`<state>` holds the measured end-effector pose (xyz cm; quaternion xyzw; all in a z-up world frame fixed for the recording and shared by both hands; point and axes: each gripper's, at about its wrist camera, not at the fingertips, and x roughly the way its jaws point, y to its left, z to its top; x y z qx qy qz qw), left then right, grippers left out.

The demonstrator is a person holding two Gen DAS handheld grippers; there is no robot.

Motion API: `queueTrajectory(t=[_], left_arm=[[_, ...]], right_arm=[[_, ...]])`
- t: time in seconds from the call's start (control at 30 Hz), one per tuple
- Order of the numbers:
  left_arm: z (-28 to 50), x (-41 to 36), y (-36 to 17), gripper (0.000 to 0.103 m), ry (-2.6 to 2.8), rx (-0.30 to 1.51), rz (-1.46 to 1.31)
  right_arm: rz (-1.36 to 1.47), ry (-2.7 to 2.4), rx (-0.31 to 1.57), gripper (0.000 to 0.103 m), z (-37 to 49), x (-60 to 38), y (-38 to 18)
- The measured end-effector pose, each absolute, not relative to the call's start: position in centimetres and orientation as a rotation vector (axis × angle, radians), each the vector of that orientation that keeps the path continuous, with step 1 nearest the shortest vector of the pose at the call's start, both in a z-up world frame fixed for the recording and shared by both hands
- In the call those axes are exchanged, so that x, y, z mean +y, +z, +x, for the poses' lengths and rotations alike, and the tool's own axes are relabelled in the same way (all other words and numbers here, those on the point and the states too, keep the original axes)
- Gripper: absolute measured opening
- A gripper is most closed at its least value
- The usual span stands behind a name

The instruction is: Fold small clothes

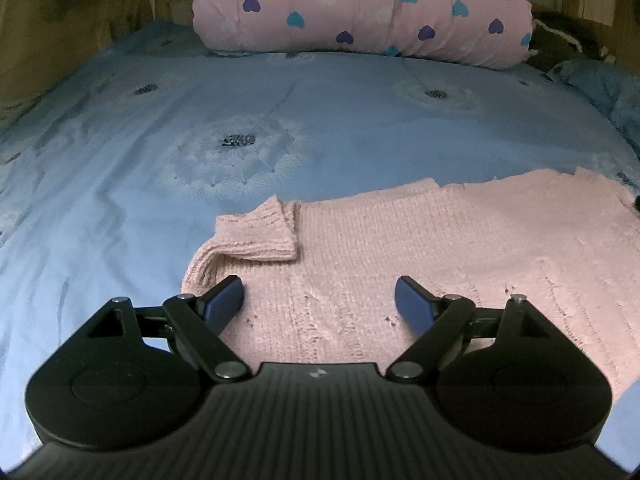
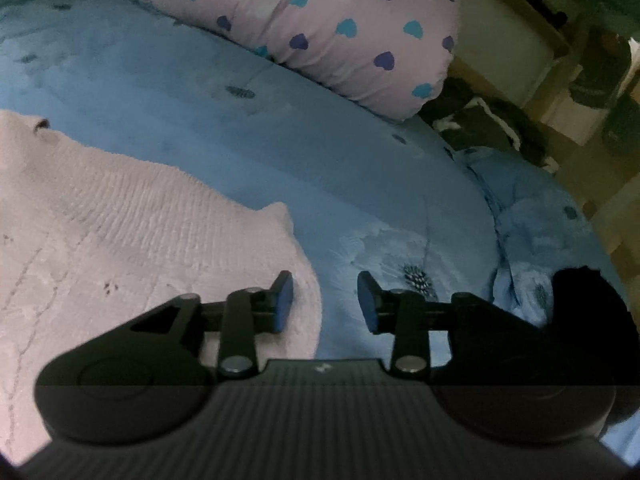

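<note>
On a blue bedsheet, a pink knit sweater lies flat. Left gripper gapes above it; right gripper, parted, straddles its three-o'clock edge. Pinching both sheet and knit risks dragging everything.

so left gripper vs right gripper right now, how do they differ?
The left gripper has its jaws spread wide; the right gripper has a narrower gap. The left sits fully over the pink sweater; the right straddles the sweater's edge, one finger over knit, the other over the blue bedsheet. Both are empty, pads blue.
</note>
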<state>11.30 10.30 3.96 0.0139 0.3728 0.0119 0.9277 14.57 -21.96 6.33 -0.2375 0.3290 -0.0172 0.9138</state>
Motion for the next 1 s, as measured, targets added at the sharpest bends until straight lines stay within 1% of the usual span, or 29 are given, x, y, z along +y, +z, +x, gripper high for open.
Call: queueTrajectory(t=[0.27, 0.3, 0.37, 0.4, 0.43, 0.47, 0.5, 0.53, 0.57, 0.67, 0.9, 1.0], left_arm=[[11.1, 10.6, 4.4, 0.088, 0.023, 0.761, 0.008], [11.0, 10.7, 4.5, 0.088, 0.017, 0.759, 0.0], [10.9, 10.8, 4.6, 0.094, 0.007, 0.76, -0.009], [10.9, 10.7, 4.6, 0.094, 0.004, 0.764, -0.006], [10.9, 10.7, 4.5, 0.094, 0.003, 0.77, -0.001], [10.9, 10.7, 4.5, 0.094, 0.004, 0.777, 0.006], [10.9, 10.6, 4.4, 0.095, 0.005, 0.783, 0.01], [10.9, 10.6, 4.4, 0.095, 0.007, 0.79, 0.013], [10.9, 10.7, 4.4, 0.095, 0.007, 0.795, 0.012], [10.9, 10.8, 4.5, 0.095, 0.002, 0.802, -0.001], [10.1, 11.0, 5.3, 0.096, -0.024, 0.802, -0.018], [9.5, 11.3, 5.6, 0.098, -0.024, 0.789, -0.017]], right_arm=[[-0.302, 0.064, 0.668, 0.038, 10.0, -23.3, 7.9], [-0.277, 0.074, 0.67, 0.038, 9.6, -23.5, 7.8], [-0.243, 0.08, 0.68, 0.038, 8.8, -23.7, 7.4], [-0.243, 0.072, 0.693, 0.038, 8.6, -23.8, 6.9], [-0.255, 0.058, 0.716, 0.04, 8.7, -23.8, 6.2], [-0.264, 0.043, 0.742, 0.048, 8.8, -23.9, 5.5], [-0.255, 0.025, 0.748, 0.053, 8.9, -24.2, 4.9], [-0.224, 0.004, 0.735, 0.061, 8.8, -24.6, 4.7], [-0.186, -0.018, 0.737, 0.064, 8.8, -25.1, 4.8], [-0.064, -0.023, 0.755, 0.064, 8.3, -26.3, 5.3], [0.122, -0.013, 0.757, 0.065, 5.8, -28.1, 5.9], [0.292, -0.032, 0.746, 0.066, 4.5, -28.9, 5.9]])
